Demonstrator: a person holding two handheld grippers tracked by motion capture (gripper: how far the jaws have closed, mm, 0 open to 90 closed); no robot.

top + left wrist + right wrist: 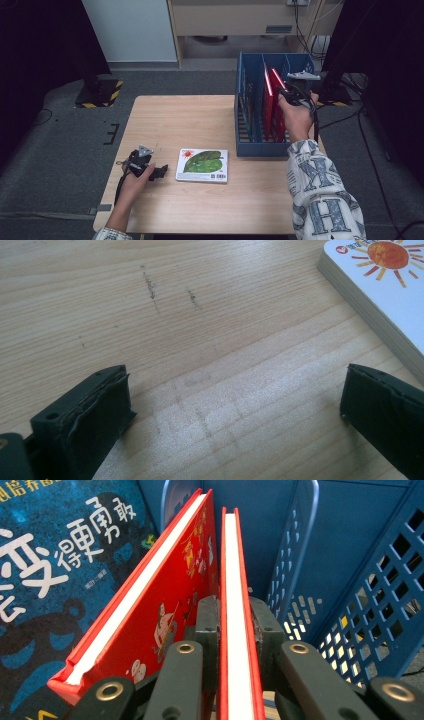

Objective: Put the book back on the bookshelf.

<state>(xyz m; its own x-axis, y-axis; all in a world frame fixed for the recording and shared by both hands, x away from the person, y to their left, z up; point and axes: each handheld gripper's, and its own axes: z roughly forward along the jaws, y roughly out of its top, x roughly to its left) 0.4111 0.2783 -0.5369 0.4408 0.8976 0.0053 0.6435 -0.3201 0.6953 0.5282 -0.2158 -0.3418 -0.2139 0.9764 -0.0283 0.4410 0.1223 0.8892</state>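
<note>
A blue slotted file rack point(250, 145) stands on the right of the wooden table point(190, 115). Two red books stand in it. My right gripper point(292, 95) is shut on the top edge of the right-hand red book point(236, 605), its pads point(207, 625) pressing both covers. The other red book point(165, 590) leans to the left beside it. A white picture book with a green leaf and a sun point(202, 165) lies flat near the table's front. My left gripper point(235, 420) rests on the table just left of that picture book point(380, 285), open, with bare wood between its jaws.
A dark blue book with white characters point(55, 560) stands in the rack left of the red ones. The rack's perforated blue wall point(370, 595) is close on the right. Black stands and cables point(345, 85) are on the floor behind the table.
</note>
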